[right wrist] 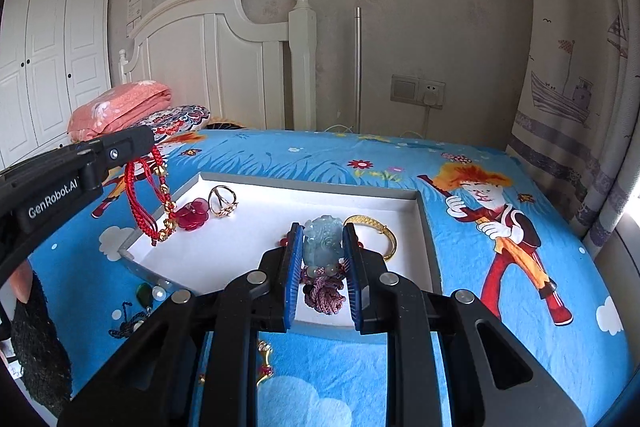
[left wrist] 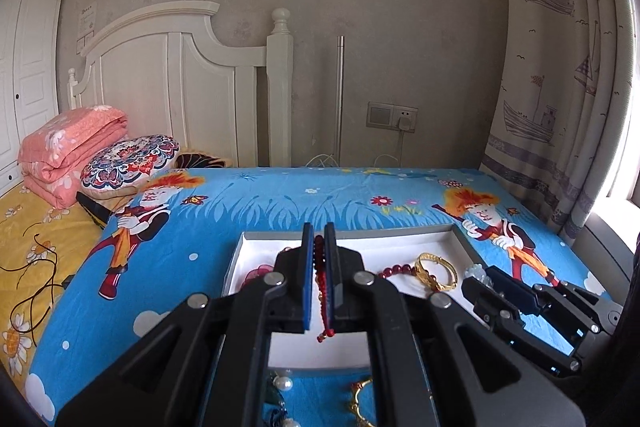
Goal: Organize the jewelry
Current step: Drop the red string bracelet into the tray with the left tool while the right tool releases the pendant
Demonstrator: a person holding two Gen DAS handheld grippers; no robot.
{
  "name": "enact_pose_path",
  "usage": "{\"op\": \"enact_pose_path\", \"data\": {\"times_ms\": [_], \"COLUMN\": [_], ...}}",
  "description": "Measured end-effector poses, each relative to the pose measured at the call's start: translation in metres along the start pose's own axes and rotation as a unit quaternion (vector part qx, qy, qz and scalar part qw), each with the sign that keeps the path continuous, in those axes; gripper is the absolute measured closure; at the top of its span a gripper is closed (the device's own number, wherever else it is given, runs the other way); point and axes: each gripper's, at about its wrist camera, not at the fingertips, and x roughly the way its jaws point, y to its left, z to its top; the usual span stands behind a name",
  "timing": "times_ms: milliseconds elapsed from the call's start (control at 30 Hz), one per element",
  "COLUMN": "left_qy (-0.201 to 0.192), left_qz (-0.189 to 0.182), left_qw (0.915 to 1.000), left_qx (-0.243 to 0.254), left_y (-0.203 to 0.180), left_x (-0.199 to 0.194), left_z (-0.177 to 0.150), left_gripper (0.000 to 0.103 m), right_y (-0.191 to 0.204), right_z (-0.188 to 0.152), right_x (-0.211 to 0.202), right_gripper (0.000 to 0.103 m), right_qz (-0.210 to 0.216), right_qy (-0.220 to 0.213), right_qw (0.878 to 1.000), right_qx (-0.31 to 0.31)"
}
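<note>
Both tongs hover loaded above the white tray [right wrist: 424, 227] on the blue cartoon bedsheet [right wrist: 500, 307]: the left gripper [left wrist: 319, 255] is clamped on a red cord bracelet [right wrist: 150, 203] by the tray's left edge, the right gripper [right wrist: 320, 255] on a pale jade pendant [right wrist: 324, 237] near its front edge. Best lowered onto bare lining, clear of the gold bangle [right wrist: 384, 231], before letting go. Behind stand a white headboard [right wrist: 208, 67] and ship-print curtain [right wrist: 576, 67].

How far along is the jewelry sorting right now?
Partly done. Already in the white tray: a ring, red flower and gold bangle. In hand: the left claw holds a red cord bracelet, the right claw a pale jade pendant. Left: pearl pieces on the blue bedsheet.
</note>
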Motion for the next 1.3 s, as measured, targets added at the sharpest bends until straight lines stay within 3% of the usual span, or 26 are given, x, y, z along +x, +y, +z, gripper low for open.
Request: {"op": "enact_pose_path", "data": {"times_ms": [200,467,500,567,633,767,933,1033,1300], "left_qy": [0.019,0.057,0.061,0.068,0.067,0.054,0.024,0.015,-0.003], "left_qz": [0.011,0.026,0.03,0.035,0.042,0.043,0.052,0.059,0.082], "left_qw": [0.9998,0.998,0.9977,0.997,0.9967,0.9975,0.9981,0.9978,0.9966], "left_qx": [-0.003,-0.003,-0.005,-0.011,-0.017,-0.017,-0.022,-0.025,-0.008], "left_y": [0.003,0.001,0.002,0.004,0.007,0.011,0.018,0.023,0.026], "left_x": [0.043,0.091,0.094,0.098,0.097,0.08,0.036,0.007,-0.055], "left_z": [0.013,0.004,0.002,-0.002,-0.003,0.001,0.003,-0.008,-0.057], "left_gripper": [0.098,0.097,0.094,0.077,0.057,0.056,0.031,0.023,0.012], "right_y": [-0.007,-0.017,-0.02,-0.025,-0.028,-0.029,-0.028,-0.024,0.001], "right_z": [0.013,0.011,0.01,0.011,0.012,0.017,0.015,0.003,-0.039], "right_x": [0.032,0.068,0.072,0.075,0.072,0.052,0.011,-0.012,-0.058], "right_gripper": [0.083,0.082,0.081,0.073,0.055,0.055,0.055,0.054,0.048], "right_qz": [-0.014,-0.021,-0.021,-0.021,-0.024,-0.021,-0.005,0.005,0.016], "right_qy": [0.014,0.057,0.067,0.069,0.064,0.042,0.018,0.012,0.01], "right_qw": [1.0,0.998,0.997,0.997,0.997,0.999,1.0,1.0,1.0], "right_qx": [-0.005,0.003,0.011,0.021,0.023,0.019,0.021,0.021,-0.005]}}
